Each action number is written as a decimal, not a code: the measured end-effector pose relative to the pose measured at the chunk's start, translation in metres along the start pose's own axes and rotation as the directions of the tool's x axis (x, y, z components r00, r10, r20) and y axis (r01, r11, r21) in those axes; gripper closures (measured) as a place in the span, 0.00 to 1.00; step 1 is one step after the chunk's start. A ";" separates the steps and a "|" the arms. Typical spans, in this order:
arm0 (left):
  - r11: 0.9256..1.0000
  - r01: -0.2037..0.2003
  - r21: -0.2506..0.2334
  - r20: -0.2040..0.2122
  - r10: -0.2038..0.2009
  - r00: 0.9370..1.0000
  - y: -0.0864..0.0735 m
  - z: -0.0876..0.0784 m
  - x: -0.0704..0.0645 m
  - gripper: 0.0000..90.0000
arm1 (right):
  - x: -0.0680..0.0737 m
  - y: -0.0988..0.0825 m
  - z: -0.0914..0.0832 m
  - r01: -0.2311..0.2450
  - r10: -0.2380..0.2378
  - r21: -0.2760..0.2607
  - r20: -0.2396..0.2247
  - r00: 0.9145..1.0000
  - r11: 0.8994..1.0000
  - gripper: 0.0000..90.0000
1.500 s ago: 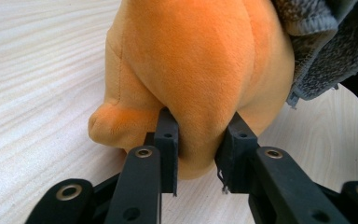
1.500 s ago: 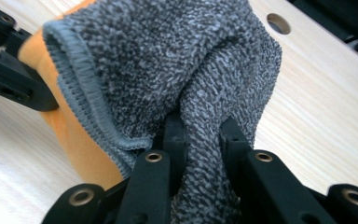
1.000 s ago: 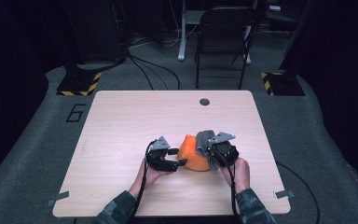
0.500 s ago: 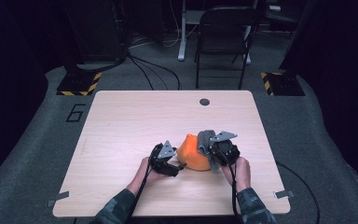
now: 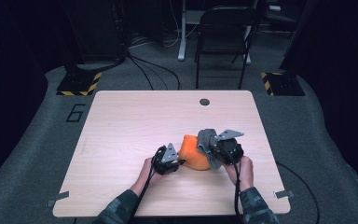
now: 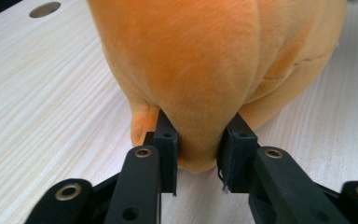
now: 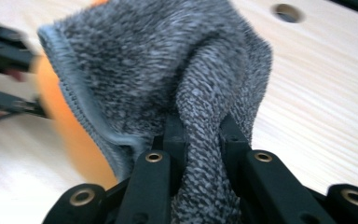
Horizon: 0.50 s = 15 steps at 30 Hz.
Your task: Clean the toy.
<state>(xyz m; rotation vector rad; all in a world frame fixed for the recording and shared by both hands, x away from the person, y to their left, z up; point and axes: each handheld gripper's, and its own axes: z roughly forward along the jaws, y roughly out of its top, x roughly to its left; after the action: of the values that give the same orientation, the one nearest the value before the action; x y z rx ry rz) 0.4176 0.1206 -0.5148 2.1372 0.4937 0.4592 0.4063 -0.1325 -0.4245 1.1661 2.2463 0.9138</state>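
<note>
Left gripper (image 6: pixel 198 156) fingers just closed, pinching orange plush (image 6: pixel 205 70), right gripper (image 7: pixel 203 140) fingers clamped on grey cloth (image 7: pixel 168 70), table (image 5: pixel 135 121)

Orange plush (image 6: pixel 205 70) velvety; grey cloth (image 7: pixel 168 70) nubby knit; table (image 5: pixel 135 121) matt wood.

A pale wooden table (image 5: pixel 121 130) with a round hole (image 5: pixel 204 101) near its far edge. An orange plush (image 5: pixel 193 154) lies on it; the grey cloth (image 5: pixel 207 140) seems draped over that.
</note>
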 end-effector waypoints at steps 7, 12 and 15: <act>1.000 0.010 -0.009 0.006 -0.010 1.000 -0.001 0.000 0.001 0.81 | -0.046 -0.021 -0.007 -0.136 0.133 0.036 0.077 0.988 0.990 0.87; 1.000 0.009 -0.017 0.002 -0.009 1.000 -0.003 0.000 0.000 0.82 | -0.054 -0.037 0.017 -0.171 0.161 0.118 0.094 0.982 0.978 0.86; 0.999 0.003 -0.043 0.006 -0.003 1.000 -0.004 -0.001 0.000 0.85 | -0.057 -0.042 0.023 -0.169 0.157 0.133 0.094 0.983 0.977 0.86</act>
<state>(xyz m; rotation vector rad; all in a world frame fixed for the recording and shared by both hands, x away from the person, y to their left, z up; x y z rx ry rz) 0.4159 0.1236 -0.5176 2.0956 0.4796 0.4576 0.4294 -0.1896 -0.4654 1.4423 2.2026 0.7620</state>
